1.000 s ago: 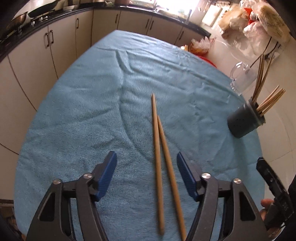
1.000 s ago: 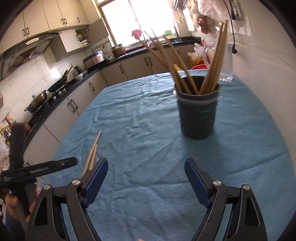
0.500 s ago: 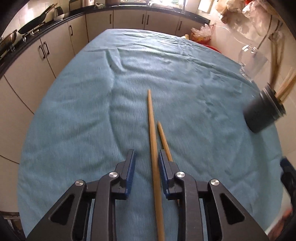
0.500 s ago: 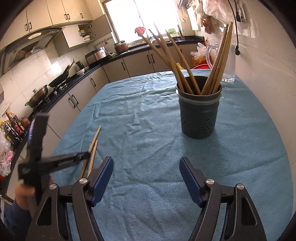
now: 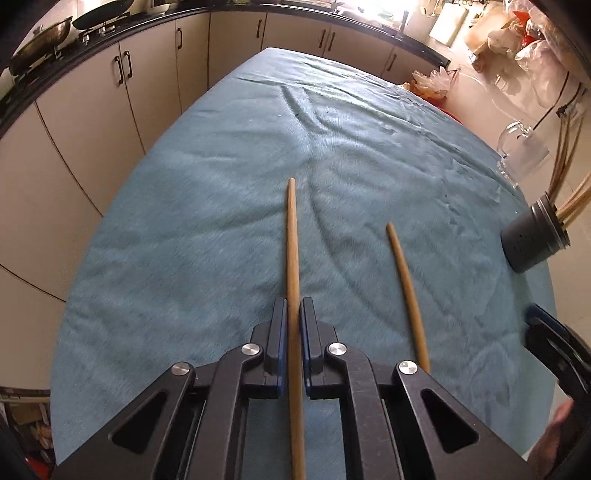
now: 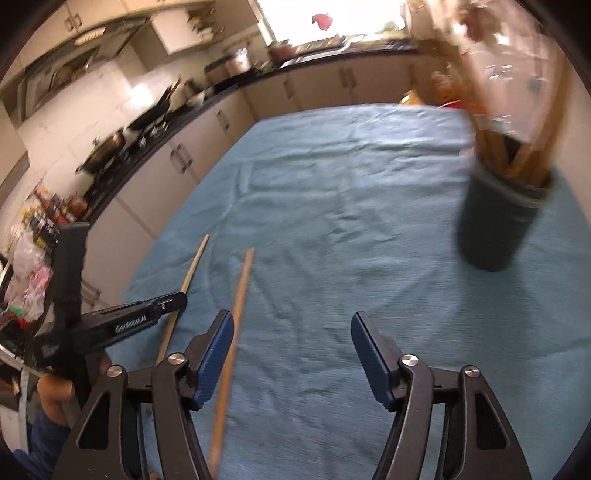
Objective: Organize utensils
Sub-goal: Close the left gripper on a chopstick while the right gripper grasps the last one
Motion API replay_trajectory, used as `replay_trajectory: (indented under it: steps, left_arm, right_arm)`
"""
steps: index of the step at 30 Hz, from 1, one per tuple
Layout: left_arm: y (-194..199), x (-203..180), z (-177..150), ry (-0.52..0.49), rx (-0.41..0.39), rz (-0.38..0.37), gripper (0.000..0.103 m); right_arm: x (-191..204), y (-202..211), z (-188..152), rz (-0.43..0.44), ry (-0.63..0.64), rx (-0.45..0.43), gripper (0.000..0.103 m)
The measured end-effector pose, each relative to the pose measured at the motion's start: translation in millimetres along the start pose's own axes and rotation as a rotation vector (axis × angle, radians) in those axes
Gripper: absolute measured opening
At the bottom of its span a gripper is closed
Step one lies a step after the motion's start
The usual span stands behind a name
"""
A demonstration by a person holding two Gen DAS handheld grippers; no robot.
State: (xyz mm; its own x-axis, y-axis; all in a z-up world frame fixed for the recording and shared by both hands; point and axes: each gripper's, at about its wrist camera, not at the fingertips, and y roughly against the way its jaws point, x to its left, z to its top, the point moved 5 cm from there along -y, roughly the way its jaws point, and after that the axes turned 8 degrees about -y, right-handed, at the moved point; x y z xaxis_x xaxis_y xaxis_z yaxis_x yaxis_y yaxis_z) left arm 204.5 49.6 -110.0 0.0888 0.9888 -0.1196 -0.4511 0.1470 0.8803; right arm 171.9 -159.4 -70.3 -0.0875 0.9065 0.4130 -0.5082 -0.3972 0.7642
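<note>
Clearly the left gripper (image 5: pixel 292 314), jaws clamped on one chopstick (image 5: pixel 291 236), grips it near mid-length, so it could pivot and miss the holder (image 5: pixel 532 240) while the right gripper (image 6: pixel 291 347) hangs open.

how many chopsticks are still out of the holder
2. One chopstick is clamped in the left gripper. The other chopstick lies on the blue cloth just to its right, beside the open right gripper. The rest stand in the dark holder.

Home kitchen: cabinets (image 5: pixel 155 85), stovetop pans (image 5: pixel 99 9), range hood (image 6: pixel 74 70).
</note>
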Motion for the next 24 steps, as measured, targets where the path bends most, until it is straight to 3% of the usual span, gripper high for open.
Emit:
replay_trajectory:
  steps: [4, 12, 15, 17, 19, 20, 24]
  left_arm:
    - [8, 10, -9, 0.009, -0.001, -0.012, 0.007]
    - [12, 20, -15, 0.006, -0.009, -0.051, 0.007]
    - [11, 20, -14, 0.008, -0.005, -0.064, 0.007]
    - [10, 20, -11, 0.006, -0.001, -0.066, 0.007]
    - [6, 19, -5, -0.005, 0.001, -0.061, 0.007]
    - [5, 18, -3, -0.009, 0.000, -0.055, 0.007]
    - [0, 16, 8, -0.005, -0.012, -0.029, 0.007]
  right_arm:
    - [21, -33, 0, 0.013, 0.012, 0.078, 0.053]
    - [43, -87, -2, -0.055, 0.053, 0.202, 0.039]
    - [48, -91, 3, -0.087, 0.087, 0.192, 0.038]
    - [52, -96, 4, -0.129, 0.124, 0.194, 0.033]
    - [53, -99, 7, -0.177, 0.160, 0.190, 0.017]
    - [53, -101, 8, -0.195, 0.174, 0.190, 0.014]
    - [47, -104, 19, -0.169, 0.139, 0.195, 0.007]
